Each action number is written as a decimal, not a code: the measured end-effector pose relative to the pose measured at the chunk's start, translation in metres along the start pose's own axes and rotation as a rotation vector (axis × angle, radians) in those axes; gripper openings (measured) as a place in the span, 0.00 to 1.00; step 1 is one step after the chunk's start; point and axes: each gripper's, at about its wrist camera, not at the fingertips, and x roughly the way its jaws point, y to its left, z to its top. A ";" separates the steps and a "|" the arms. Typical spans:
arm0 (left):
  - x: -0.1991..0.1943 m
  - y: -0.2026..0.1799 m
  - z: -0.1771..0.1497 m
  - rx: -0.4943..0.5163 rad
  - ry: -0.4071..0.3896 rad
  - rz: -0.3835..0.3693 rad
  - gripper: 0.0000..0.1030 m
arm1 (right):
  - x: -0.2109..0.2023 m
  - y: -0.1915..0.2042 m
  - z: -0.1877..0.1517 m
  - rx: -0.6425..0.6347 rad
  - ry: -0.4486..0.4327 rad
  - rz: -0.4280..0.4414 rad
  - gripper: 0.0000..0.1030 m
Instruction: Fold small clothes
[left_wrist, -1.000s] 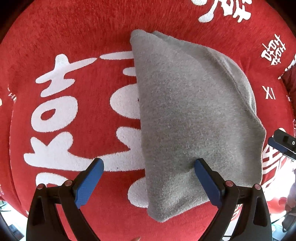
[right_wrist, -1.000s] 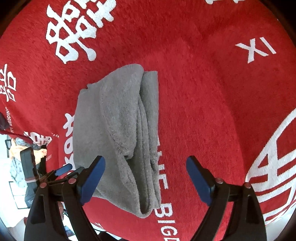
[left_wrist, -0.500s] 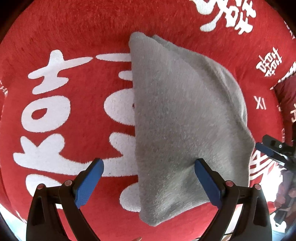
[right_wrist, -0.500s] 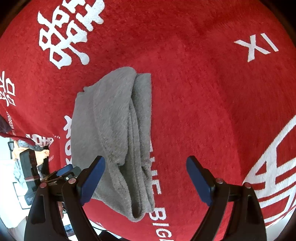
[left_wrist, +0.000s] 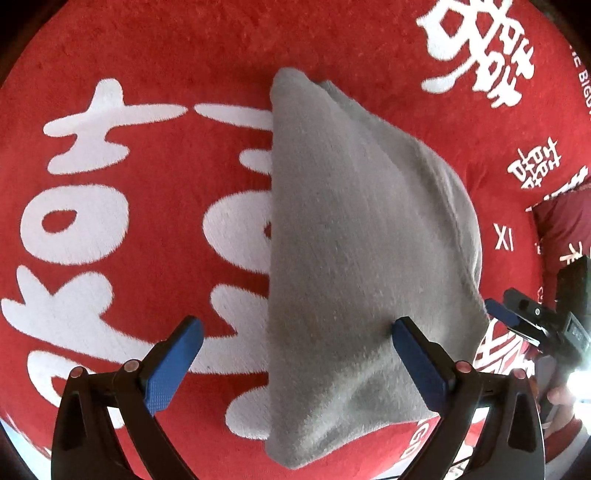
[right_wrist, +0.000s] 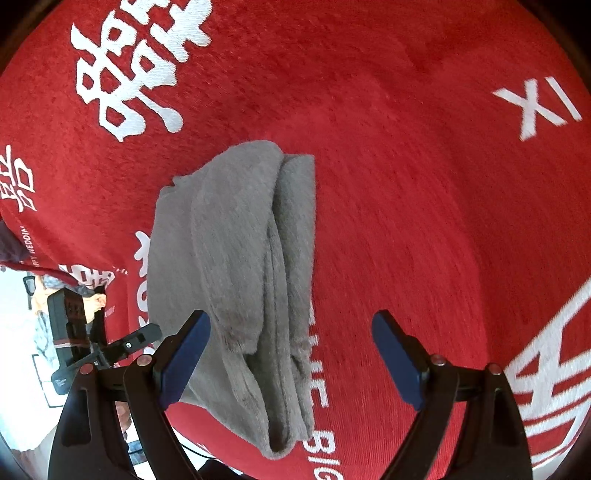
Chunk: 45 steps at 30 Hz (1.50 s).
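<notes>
A folded grey cloth (left_wrist: 354, 266) lies flat on a red cover with white characters (left_wrist: 155, 221). In the right wrist view the cloth (right_wrist: 240, 258) shows its layered folded edges. My left gripper (left_wrist: 295, 350) is open and empty, hovering above the cloth's near left part. My right gripper (right_wrist: 291, 347) is open and empty, hovering above the cloth's near right edge. Each gripper shows at the rim of the other's view: the right one (left_wrist: 532, 321) and the left one (right_wrist: 122, 343).
The red cover (right_wrist: 424, 184) spreads across both views. Its near edge drops off beside the cloth, with a bright room beyond at the lower left of the right wrist view (right_wrist: 26, 332). A hand (left_wrist: 557, 398) holds the right gripper.
Both grippers have drifted slightly over the cloth and stayed open. The cloth has not changed shape.
</notes>
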 end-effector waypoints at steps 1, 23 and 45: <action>0.001 0.000 0.001 0.001 0.006 -0.018 0.99 | 0.001 0.001 0.003 0.001 -0.002 0.013 0.89; 0.014 -0.006 -0.008 0.034 0.004 -0.023 0.99 | 0.043 0.012 0.037 -0.055 0.075 0.020 0.09; 0.022 -0.021 -0.012 0.040 0.009 0.007 1.00 | 0.012 -0.006 0.017 0.012 0.075 -0.039 0.11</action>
